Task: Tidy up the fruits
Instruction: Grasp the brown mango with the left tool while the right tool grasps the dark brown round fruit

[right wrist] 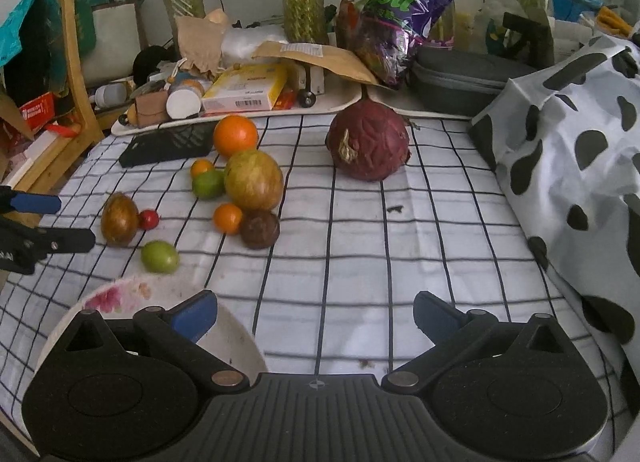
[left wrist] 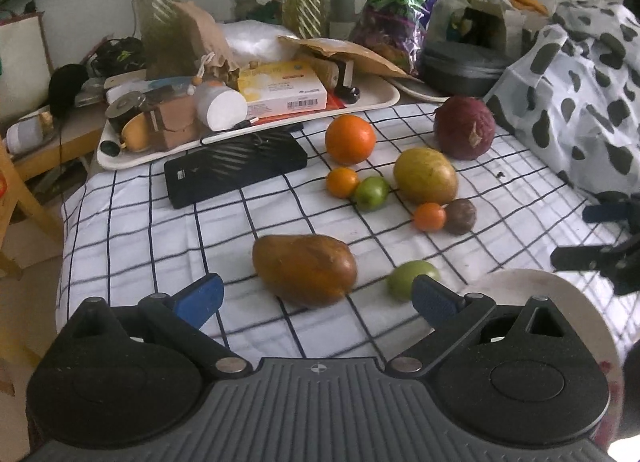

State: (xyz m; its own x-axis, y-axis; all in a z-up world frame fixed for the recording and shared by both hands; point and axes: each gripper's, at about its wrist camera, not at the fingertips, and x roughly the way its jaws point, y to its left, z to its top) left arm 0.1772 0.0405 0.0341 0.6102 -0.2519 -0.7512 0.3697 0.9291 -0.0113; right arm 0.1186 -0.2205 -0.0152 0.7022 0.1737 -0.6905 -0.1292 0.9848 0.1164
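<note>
Left wrist view: the left gripper (left wrist: 316,298) fills the bottom of the frame with its jaws spread wide and nothing between them, its blue fingertips (left wrist: 204,294) hovering over the checked cloth (left wrist: 160,238). Between and just beyond the tips, lower centre, lies a brown mango (left wrist: 305,275), and a green fruit (left wrist: 412,279) sits just beside the right-hand tip. Further up, centre right, the other fruits cluster: a large orange (left wrist: 350,139), a small orange (left wrist: 342,182) touching a second green fruit (left wrist: 372,192), a yellow-green mango (left wrist: 425,176), another small orange (left wrist: 429,217) touching a dark passion fruit (left wrist: 460,216), and a big dark red fruit (left wrist: 465,128) set apart at upper right. A white plate (left wrist: 536,282) shows at lower right, and the right gripper (left wrist: 588,234) enters at the right edge. A cluttered tray (left wrist: 256,130) and a black flat device (left wrist: 236,168) lie across the upper left, and a spotted bag (left wrist: 576,102) rises at the right. In the right wrist view, the right gripper likewise stands wide apart and empty at the bottom of the frame, its left tip over the plate's rim at lower left. There a small red fruit (right wrist: 149,219) shows touching the brown mango at mid-left, close to the left gripper's tips at the left edge.
</note>
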